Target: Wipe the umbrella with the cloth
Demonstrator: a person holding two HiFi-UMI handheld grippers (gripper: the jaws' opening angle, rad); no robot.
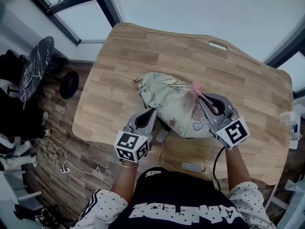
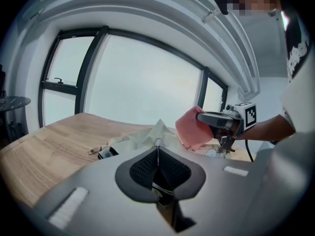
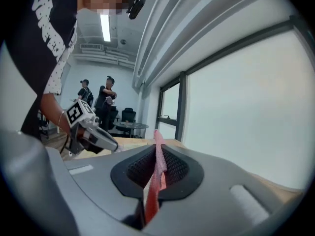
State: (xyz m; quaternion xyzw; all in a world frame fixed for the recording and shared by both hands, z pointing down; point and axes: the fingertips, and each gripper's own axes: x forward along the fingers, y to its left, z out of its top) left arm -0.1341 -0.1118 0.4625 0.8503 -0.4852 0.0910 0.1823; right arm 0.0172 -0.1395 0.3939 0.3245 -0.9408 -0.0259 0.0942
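A folded umbrella [image 1: 169, 101] in pale fabric with a star print lies in the middle of the wooden table [image 1: 143, 46]. My left gripper [image 1: 153, 110] is at its near left edge, jaws shut on a thin metal loop of the umbrella [image 2: 158, 142]. A pink cloth [image 1: 199, 90] hangs in my right gripper [image 1: 203, 100], which is shut on it just above the umbrella's right side. In the left gripper view the cloth [image 2: 189, 129] and the right gripper [image 2: 207, 117] hover over the umbrella [image 2: 140, 139]. In the right gripper view the cloth [image 3: 158, 166] is pinched edge-on between the jaws.
The table has a handle slot [image 1: 218, 45] at its far edge and a grey oval piece [image 1: 193, 167] near me. A dark round stool [image 1: 35, 66] and cables [image 1: 59, 159] are on the floor to the left. Two people [image 3: 106, 100] stand far back.
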